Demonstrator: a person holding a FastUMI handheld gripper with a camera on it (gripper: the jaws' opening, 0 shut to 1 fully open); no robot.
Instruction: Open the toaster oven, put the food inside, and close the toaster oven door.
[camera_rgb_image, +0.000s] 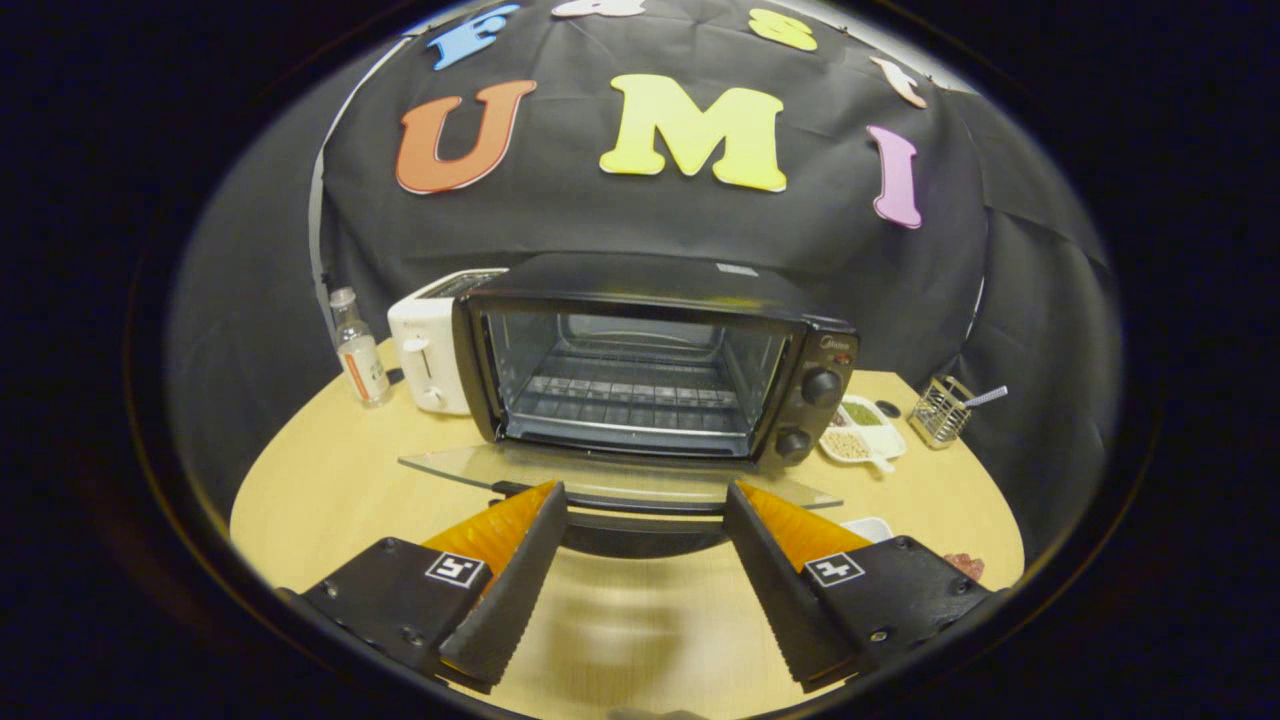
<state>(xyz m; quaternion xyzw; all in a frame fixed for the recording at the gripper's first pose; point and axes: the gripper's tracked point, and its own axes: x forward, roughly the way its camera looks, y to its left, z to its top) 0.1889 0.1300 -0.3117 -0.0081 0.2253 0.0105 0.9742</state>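
The gripper (645, 500) has its fingers spread wide with nothing pressed between them; their tips sit at the near edge of the glass door (600, 475), on either side of its dark handle (645, 525). That door hangs down flat, and lies crosswise from left to right. Just beyond it stands the toaster oven (650, 360), its open mouth facing the fingers, long axis also left to right, a wire rack (625, 395) inside and two knobs (808, 412) stacked on its right end.

Everything rests on a pale wooden table (330, 480) with a black cloth wall behind. Left of the oven, close against it, is a white toaster (430, 350), and farther left an upright clear bottle (360, 348). Right of the oven lies a white divided dish (862, 430) holding greenish and beige grains in separate sections. Beyond that stands a wire mesh holder (940, 410) with a utensil handle sticking out. A small white dish (868, 527) peeks beside the right finger.
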